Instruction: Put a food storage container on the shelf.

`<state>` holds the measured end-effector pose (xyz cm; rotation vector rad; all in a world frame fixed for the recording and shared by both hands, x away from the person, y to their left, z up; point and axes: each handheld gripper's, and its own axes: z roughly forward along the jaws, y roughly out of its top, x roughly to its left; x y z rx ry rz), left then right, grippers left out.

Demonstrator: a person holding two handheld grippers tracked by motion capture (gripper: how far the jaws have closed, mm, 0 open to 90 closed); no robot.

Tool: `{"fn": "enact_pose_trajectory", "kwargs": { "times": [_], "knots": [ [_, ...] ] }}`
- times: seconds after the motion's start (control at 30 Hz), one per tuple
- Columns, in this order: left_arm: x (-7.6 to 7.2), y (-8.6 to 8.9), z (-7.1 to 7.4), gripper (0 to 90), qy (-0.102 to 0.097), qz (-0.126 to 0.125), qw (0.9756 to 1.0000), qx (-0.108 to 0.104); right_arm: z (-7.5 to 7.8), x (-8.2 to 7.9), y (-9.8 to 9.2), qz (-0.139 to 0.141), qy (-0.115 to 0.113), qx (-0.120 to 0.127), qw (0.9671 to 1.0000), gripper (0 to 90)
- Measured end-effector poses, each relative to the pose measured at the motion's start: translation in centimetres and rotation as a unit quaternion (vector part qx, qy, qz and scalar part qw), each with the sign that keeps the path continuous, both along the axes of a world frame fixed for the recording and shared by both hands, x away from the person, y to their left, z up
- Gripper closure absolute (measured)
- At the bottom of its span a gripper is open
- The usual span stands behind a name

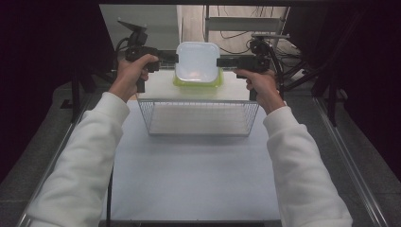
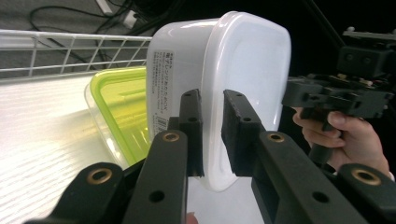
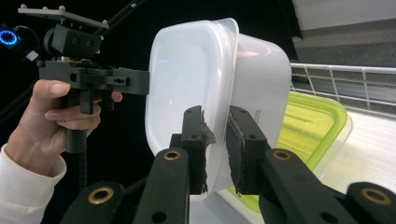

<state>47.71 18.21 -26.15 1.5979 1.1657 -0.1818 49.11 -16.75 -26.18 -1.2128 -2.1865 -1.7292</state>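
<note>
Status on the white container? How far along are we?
Done: both grippers have clamped the rim of the white container, left gripper and right gripper on opposite sides, and it hangs above the green-lidded container. In hand: carrying it, lid facing the person. Left, probably: setting it down, maybe in the wire basket, then opening the jaws.

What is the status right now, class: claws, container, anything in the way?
Left claw and right claw both clamped on the white container's rim, opposite sides. Container held tilted above the green-lidded box. Wire basket sits nearer the person.
</note>
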Motion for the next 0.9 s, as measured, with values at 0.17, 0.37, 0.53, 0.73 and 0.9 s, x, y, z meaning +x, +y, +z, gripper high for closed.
{"fn": "enact_pose_trajectory", "kwargs": {
  "times": [0.17, 0.37, 0.53, 0.73, 0.9],
  "knots": [
    [0.8, 0.2, -0.2, 78.4, 0.015, 0.005, 0.9998, -0.01, 0.2, 0.9, 0.2, -0.008, 0.027, 0.001, 0.9996, 74.7],
    [2.2, 0.3, -0.9, 76.4, 0.039, 0.014, 0.9985, -0.037, 0.0, 2.5, 0.3, -0.021, 0.07, 0.011, 0.9972, 71.0],
    [2.9, 0.4, -1.5, 74.8, 0.052, 0.019, 0.997, -0.054, -0.7, 3.5, 0.2, -0.036, 0.096, 0.034, 0.9942, 69.0],
    [3.4, 0.4, -2.1, 71.7, 0.063, 0.021, 0.9956, -0.065, -1.1, 4.2, 0.4, -0.045, 0.112, 0.039, 0.9919, 65.8],
    [3.5, 0.3, -2.2, 68.7, 0.052, 0.023, 0.996, -0.068, -1.2, 4.3, 0.4, -0.043, 0.111, 0.041, 0.992, 64.6]
  ]
}}
